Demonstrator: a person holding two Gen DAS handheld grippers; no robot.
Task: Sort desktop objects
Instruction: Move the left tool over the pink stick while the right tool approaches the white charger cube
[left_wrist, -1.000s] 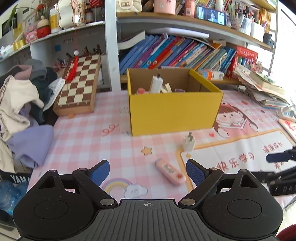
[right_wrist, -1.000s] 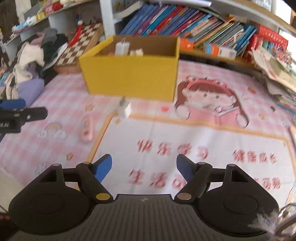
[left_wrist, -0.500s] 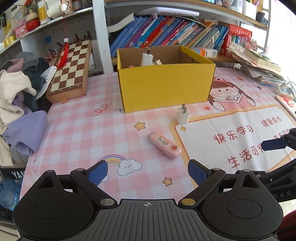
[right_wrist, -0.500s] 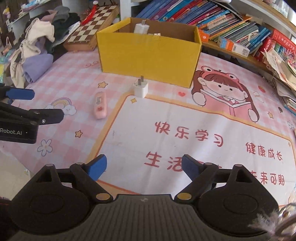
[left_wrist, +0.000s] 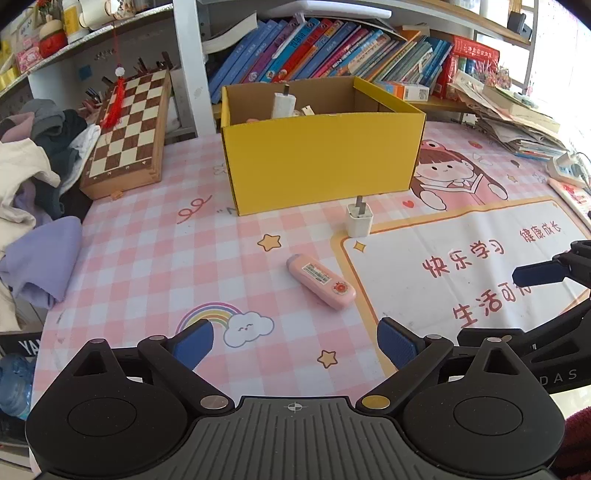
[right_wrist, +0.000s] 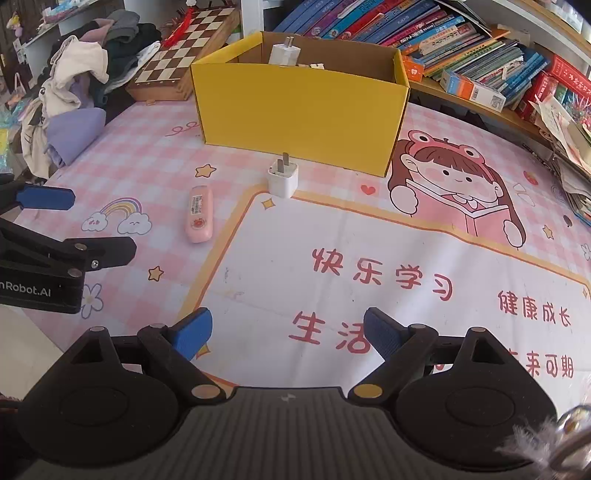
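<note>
A yellow cardboard box (left_wrist: 321, 158) (right_wrist: 299, 107) stands open on the pink mat, with a white charger (left_wrist: 283, 105) and small items inside. A second white charger plug (left_wrist: 358, 220) (right_wrist: 283, 180) stands upright on the mat just in front of the box. A pink stick-shaped item (left_wrist: 320, 281) (right_wrist: 199, 214) lies flat nearer to me. My left gripper (left_wrist: 293, 343) is open and empty, well short of the pink item. My right gripper (right_wrist: 288, 334) is open and empty over the white panel of the mat.
A wooden chessboard (left_wrist: 129, 133) leans at the back left beside a pile of clothes (left_wrist: 33, 177). Shelves of books (left_wrist: 332, 48) stand behind the box. Stacked papers (left_wrist: 517, 118) lie at the right. The table's left edge runs past the clothes.
Both grippers have pulled back and risen from the box, so the box, charger and pink item look farther away. Both stay open. No object has moved.
</note>
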